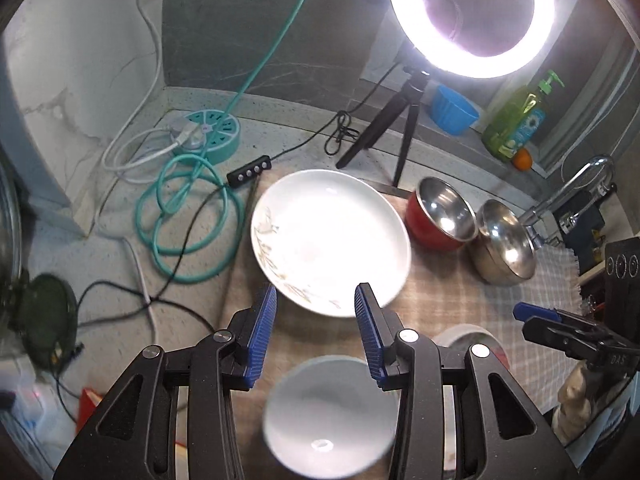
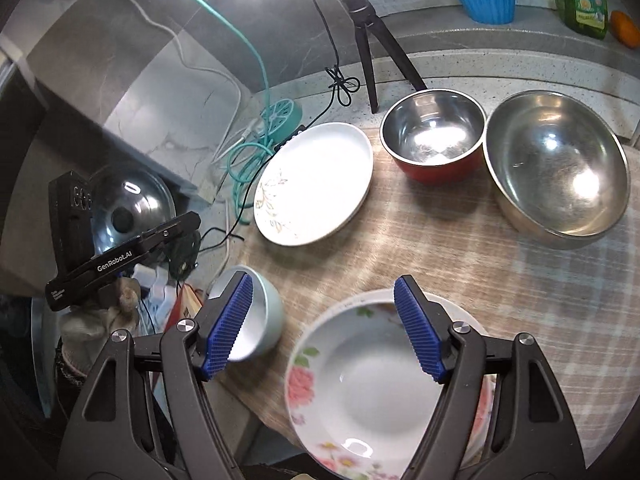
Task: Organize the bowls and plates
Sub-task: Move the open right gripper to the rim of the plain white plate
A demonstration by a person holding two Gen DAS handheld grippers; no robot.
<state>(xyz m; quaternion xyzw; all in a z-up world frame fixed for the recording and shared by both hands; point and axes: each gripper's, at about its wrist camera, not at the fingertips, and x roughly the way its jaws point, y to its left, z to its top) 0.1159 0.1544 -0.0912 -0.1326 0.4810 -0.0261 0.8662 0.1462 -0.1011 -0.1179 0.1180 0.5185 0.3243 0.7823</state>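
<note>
The small pale-green bowl (image 1: 328,416) sits on the checked cloth (image 1: 448,292) directly beneath the left tool (image 1: 316,304), below and between its blue pads, which stand apart and press on nothing. In the right wrist view the same bowl (image 2: 256,316) lies just behind the right tool's left pad, near the cloth's edge. The right tool (image 2: 324,300) is wide open with nothing held, and the flowered plate (image 2: 360,392) lies under it, on top of another dish whose rim peeks out beneath. Ahead of both tools rests the white plate with a gold leaf pattern (image 1: 330,240), and beyond it to the right stand the red steel-lined bowl (image 1: 440,212) and the larger steel bowl (image 1: 506,246), close side by side. Farther off on the worktop (image 1: 120,256) are the ring light on its tripod (image 1: 472,16), a teal coiled cable (image 1: 188,216), a blue cup (image 1: 454,110) and a green soap bottle (image 1: 516,120)
</note>
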